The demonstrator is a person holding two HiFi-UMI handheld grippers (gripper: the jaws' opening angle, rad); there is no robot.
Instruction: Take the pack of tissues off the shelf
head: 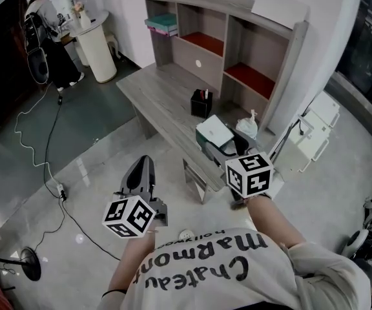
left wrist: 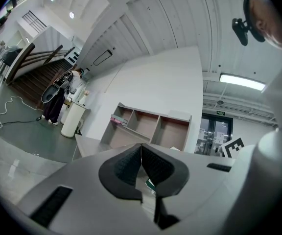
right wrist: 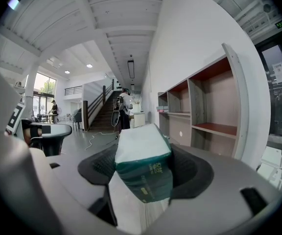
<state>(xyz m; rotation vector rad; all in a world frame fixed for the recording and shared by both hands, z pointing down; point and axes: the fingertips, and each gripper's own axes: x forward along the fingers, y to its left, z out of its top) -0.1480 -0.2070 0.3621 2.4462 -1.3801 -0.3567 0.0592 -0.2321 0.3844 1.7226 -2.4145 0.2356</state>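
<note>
My right gripper (right wrist: 143, 173) holds the tissues (right wrist: 142, 155); its jaws stand fairly wide, clamped on the pack's two sides, and the white-and-green wrapper sticks out past the pads. In the head view the pack sits just ahead of my right hand, above the near end of the table (head: 157, 92) and well apart from the shelf (head: 273, 57) at the table's far edge; whether it touches the tabletop I cannot tell. My left gripper (head: 142, 166) carries nothing; its jaws are pressed together, and it hangs over the floor (head: 89, 128) beside the table's near end, pointing roughly level. A black box (head: 201, 103) stands on the table between the pack and the shelf; a white bag (head: 247, 127) lies just right of the pack. A stack (head: 162, 23) lies in the shelf's upper left compartment; far off a person (head: 49, 28) stands by a white round stand (head: 97, 47), and a cable (head: 44, 141) trails across the floor.
</note>
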